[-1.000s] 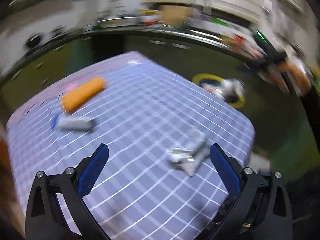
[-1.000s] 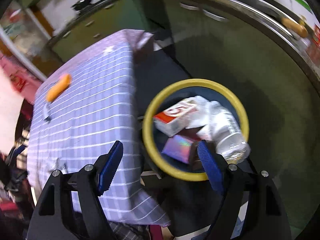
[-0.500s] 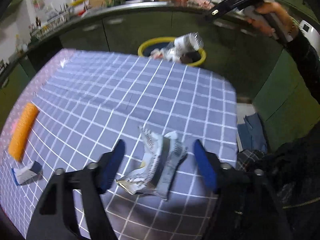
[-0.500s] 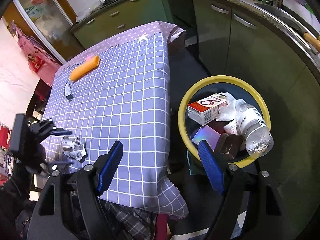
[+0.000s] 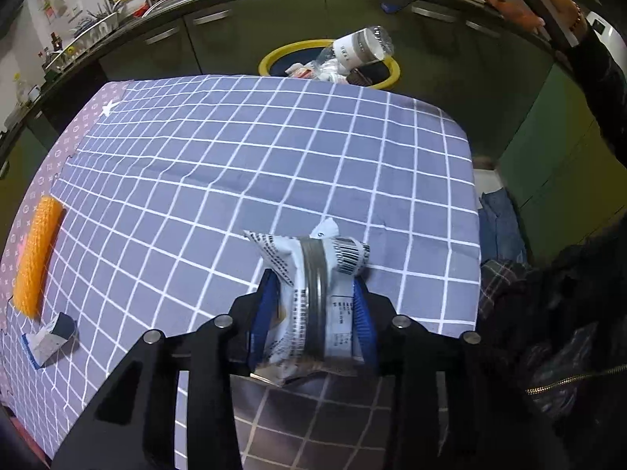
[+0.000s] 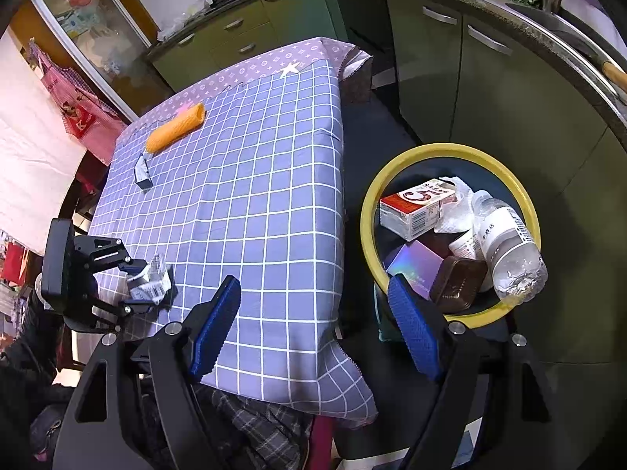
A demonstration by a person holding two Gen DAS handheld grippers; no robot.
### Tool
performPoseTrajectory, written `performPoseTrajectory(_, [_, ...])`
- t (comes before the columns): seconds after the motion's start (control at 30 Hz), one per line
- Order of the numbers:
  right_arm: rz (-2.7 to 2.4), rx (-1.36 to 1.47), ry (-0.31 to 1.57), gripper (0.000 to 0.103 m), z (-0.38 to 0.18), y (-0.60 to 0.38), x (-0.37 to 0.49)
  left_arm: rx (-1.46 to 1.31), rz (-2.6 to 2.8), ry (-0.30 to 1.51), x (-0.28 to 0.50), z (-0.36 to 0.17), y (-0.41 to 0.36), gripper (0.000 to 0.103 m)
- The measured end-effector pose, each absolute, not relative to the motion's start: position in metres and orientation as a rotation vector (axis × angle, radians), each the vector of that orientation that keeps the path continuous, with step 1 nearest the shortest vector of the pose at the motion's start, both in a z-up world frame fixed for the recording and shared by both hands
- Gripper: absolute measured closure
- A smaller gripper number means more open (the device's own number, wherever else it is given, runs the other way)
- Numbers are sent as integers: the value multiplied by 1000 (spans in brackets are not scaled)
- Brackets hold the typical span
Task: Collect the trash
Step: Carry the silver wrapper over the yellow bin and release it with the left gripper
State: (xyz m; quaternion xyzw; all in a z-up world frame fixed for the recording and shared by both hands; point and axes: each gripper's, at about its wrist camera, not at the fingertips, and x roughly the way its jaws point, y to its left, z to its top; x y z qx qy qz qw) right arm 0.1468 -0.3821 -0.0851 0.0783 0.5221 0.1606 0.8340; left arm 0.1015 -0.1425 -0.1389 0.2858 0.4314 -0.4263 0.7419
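**Crinkled wrapper caught between the left pads**

The left gripper (image 5: 313, 313) has just been closing, and its ribbed blue pads (image 5: 263, 313) now press a crumpled, printed foil wrapper (image 5: 313, 274) on the checked cloth of the table (image 5: 235, 156). The right gripper (image 6: 313, 325) hangs wide and empty above the table's edge, beside the round yellow-rimmed bin (image 6: 366, 211) holding a clear plastic bottle (image 6: 505, 243) and a carton (image 6: 415, 207). An orange mesh roll (image 6: 174, 129) and a folded scrap (image 6: 142, 174) lie at the far side.
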Motion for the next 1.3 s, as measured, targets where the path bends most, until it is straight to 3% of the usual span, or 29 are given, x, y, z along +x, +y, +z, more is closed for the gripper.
performPoseTrajectory(0.33, [327,187,1062,26,-75,-398,132,578,-989,928,123,-99,-176,71])
performPoseTrajectory(0.53, [271,222,1025,26,-67,-432,107,608,-1103,851,152,-68,-264,71])
performPoseTrajectory(0.8, [155,306,999,26,-72,-491,62,602,-1153,864,209,-87,-391,71])
performPoseTrajectory(0.87, [128,329,998,26,-75,-504,51,602,-1126,889,224,-99,-413,63])
performPoseTrajectory(0.9, [119,338,999,26,-76,-509,47,606,-1106,893,229,-104,-419,55])
performPoseTrajectory(0.93, [112,346,999,26,-77,-513,45,605,-1078,895,236,-108,-426,35])
performPoseTrajectory(0.97, [102,354,998,26,-78,-518,41,599,-1062,889,239,-109,-428,30])
performPoseTrajectory(1.3, [147,347,997,26,-85,-512,51,460,-997,834,209,-67,-353,30])
